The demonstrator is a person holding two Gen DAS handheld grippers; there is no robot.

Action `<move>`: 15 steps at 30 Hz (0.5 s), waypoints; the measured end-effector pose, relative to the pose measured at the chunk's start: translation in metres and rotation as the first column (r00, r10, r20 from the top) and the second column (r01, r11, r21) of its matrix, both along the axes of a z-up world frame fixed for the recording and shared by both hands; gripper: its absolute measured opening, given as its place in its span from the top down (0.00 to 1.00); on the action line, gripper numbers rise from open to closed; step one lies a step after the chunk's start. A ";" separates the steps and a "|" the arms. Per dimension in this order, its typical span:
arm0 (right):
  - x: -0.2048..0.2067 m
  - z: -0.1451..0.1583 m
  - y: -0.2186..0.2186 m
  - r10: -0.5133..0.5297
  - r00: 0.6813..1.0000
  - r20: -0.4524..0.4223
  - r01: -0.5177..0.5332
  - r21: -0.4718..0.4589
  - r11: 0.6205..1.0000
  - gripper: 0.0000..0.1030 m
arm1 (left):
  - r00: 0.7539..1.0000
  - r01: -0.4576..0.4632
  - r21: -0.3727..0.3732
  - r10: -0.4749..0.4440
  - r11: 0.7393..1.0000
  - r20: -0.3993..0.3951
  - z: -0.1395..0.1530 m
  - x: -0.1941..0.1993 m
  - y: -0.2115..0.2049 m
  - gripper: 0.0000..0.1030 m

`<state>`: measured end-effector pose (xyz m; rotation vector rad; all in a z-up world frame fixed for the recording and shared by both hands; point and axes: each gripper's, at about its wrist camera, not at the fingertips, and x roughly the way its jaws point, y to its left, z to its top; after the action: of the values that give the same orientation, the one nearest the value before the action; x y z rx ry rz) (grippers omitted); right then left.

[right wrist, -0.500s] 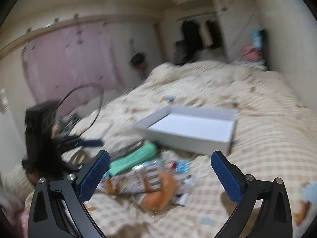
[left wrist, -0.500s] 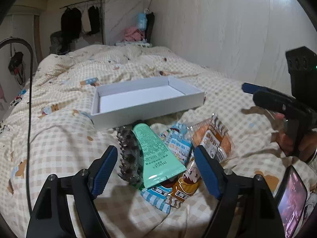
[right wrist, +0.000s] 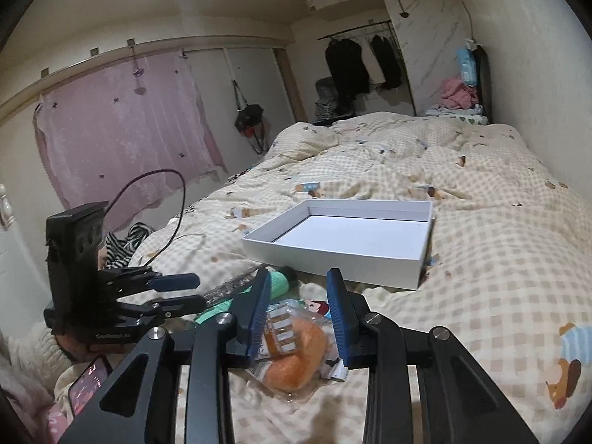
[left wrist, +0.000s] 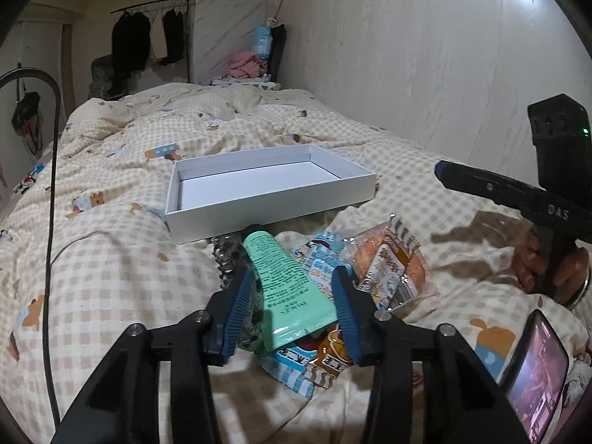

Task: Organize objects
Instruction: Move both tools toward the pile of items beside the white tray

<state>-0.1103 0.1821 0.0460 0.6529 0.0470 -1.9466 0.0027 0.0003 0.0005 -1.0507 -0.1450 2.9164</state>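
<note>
An empty white box [left wrist: 266, 199] lies on the checked bed cover, also in the right wrist view [right wrist: 344, 248]. In front of it is a pile: a green tube [left wrist: 285, 281], a clear spiky hair clip [left wrist: 227, 262], blue snack packets [left wrist: 318, 262] and a wrapped orange bun [left wrist: 392, 266]. My left gripper [left wrist: 292, 314] has its jaws closed in around the green tube's lower end. My right gripper [right wrist: 299, 318] has its jaws closed in on the wrapped bun [right wrist: 296, 355]. The left gripper also shows in the right wrist view [right wrist: 181, 290].
A phone with a lit screen [left wrist: 536, 377] lies at the near right. A black cable [left wrist: 50, 222] runs along the bed's left side. The wall [left wrist: 425, 55] borders the bed on the right. Clothes [left wrist: 244, 63] are piled at the far end.
Both grippers have narrowed from wide open. The left now pinches the green tube, the right now pinches the bun packet and has moved down toward the pile.
</note>
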 end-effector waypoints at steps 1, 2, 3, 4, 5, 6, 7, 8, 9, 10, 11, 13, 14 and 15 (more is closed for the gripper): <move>0.000 -0.002 -0.002 0.010 1.000 0.009 -0.011 0.009 1.000 0.67 | 1.000 0.000 0.004 0.000 1.000 -0.001 0.000 0.000 -0.001 0.42; -0.001 -0.003 -0.003 0.019 1.000 0.022 -0.019 0.016 1.000 0.67 | 1.000 0.002 0.011 -0.002 1.000 -0.003 0.001 0.000 -0.002 0.40; -0.002 -0.005 -0.004 0.013 1.000 0.027 -0.014 0.029 0.999 0.67 | 1.000 0.005 0.016 -0.005 1.000 -0.003 0.001 0.000 -0.002 0.35; -0.003 -0.007 -0.006 -0.003 1.000 0.027 0.002 0.053 0.999 0.55 | 1.000 0.010 0.020 -0.010 1.000 -0.002 0.000 0.001 -0.002 0.32; -0.003 -0.008 -0.008 -0.014 1.000 0.024 0.012 0.072 0.997 0.42 | 1.000 0.025 0.030 -0.025 0.999 0.002 0.000 0.000 -0.002 0.27; -0.001 -0.009 -0.010 -0.014 1.000 0.020 0.013 0.081 0.997 0.15 | 0.999 0.035 0.035 -0.035 0.999 0.002 -0.001 0.000 -0.002 0.25; 0.000 -0.009 -0.011 -0.003 1.000 0.010 0.002 0.081 0.997 0.09 | 0.999 0.044 0.038 -0.044 0.998 0.002 -0.001 0.000 -0.001 0.25; 0.002 -0.008 -0.011 0.005 1.000 0.001 -0.005 0.082 0.997 0.09 | 0.999 0.052 0.038 -0.052 0.998 0.002 -0.001 0.001 0.000 0.23; 0.003 -0.008 -0.012 0.006 1.000 -0.004 -0.006 0.086 0.996 0.09 | 0.998 0.058 0.034 -0.058 0.998 0.004 -0.001 0.000 0.002 0.22; 0.003 -0.010 -0.013 0.007 1.000 -0.004 -0.007 0.095 0.995 0.08 | 0.998 0.059 0.030 -0.059 0.998 0.006 -0.002 0.000 0.003 0.22; 0.003 -0.010 -0.014 0.010 1.000 -0.001 -0.010 0.102 0.995 0.06 | 0.998 0.061 0.027 -0.061 0.998 0.010 -0.002 -0.001 0.004 0.22; 0.002 -0.012 -0.016 0.017 1.000 0.006 -0.018 0.109 0.994 0.01 | 0.998 0.062 0.029 -0.062 0.998 0.017 -0.003 -0.003 0.005 0.21; 0.002 -0.012 -0.016 0.019 1.000 0.008 -0.019 0.110 0.994 0.01 | 0.998 0.061 0.032 -0.061 0.998 0.021 -0.003 -0.003 0.005 0.21; 0.002 -0.013 -0.016 0.019 1.000 0.010 -0.020 0.110 0.994 0.01 | 0.998 0.060 0.034 -0.061 0.998 0.022 -0.004 -0.003 0.005 0.20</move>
<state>-0.1085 0.1664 0.0334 0.7304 0.1554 -1.9327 -0.0006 0.0052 -0.0032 -1.0649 -0.1590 2.8385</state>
